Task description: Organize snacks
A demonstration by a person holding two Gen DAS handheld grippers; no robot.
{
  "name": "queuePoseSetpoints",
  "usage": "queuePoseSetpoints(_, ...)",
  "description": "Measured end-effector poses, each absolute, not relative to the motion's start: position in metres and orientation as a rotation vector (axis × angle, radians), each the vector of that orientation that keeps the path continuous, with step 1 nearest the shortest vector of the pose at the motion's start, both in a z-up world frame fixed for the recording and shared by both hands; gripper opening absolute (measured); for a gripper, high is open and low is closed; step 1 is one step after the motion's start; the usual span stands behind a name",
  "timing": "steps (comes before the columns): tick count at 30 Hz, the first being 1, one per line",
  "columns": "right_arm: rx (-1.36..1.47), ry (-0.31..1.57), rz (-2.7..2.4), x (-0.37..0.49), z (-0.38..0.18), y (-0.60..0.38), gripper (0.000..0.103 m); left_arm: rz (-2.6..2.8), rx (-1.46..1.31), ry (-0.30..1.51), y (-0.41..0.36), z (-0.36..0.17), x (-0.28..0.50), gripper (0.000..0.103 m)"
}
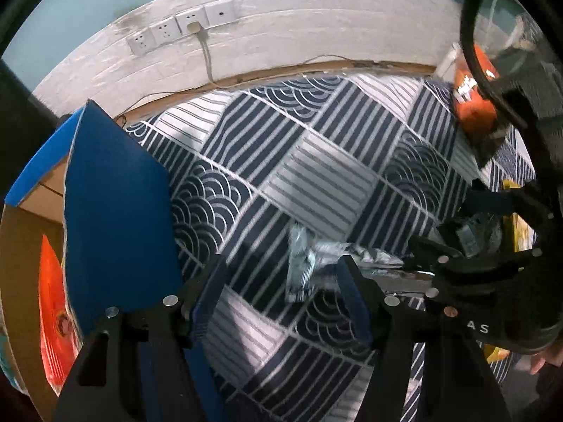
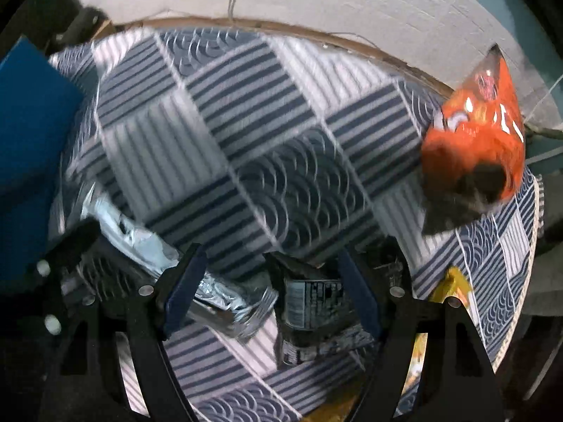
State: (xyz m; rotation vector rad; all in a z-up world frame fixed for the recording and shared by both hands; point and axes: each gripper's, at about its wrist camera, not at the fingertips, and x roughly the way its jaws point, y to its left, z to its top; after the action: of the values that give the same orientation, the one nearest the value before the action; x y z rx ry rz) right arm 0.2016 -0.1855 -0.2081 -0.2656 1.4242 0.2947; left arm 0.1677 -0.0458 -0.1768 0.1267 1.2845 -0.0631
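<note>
A crumpled silver snack packet (image 1: 302, 268) lies on the patterned tablecloth (image 1: 316, 161), just ahead of my left gripper (image 1: 281, 299). Its jaws stand apart and the pads do not press the packet. My right gripper (image 2: 272, 292) points down over a dark packet with a printed label (image 2: 309, 302), which lies between its wide jaws, close to the right finger and not squeezed. A silver foil packet (image 2: 225, 307) lies partly under the left finger. In the left wrist view the right gripper (image 1: 471, 267) shows at the right.
A blue box with a cardboard inside (image 1: 116, 190) stands open at the left and holds an orange packet (image 1: 52, 316). An orange snack bag (image 2: 475, 133) stands at the far right of the round table. A yellow packet (image 2: 454, 288) lies near the table's right edge. A wall with sockets (image 1: 183, 28) runs behind.
</note>
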Motion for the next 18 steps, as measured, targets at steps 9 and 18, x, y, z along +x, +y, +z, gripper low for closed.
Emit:
queuePoseSetpoints(9, -0.187, 1.465, 0.33, 0.153, -0.208, -0.208, 0.077, -0.092, 0.17, 1.287, -0.053, -0.169, 0.134, 0.071)
queuePoseSetpoints(18, -0.132, 1.358, 0.276, 0.119, -0.171, -0.254, 0.077, -0.091, 0.145, 1.273, -0.057, -0.153, 0.117, 0.073)
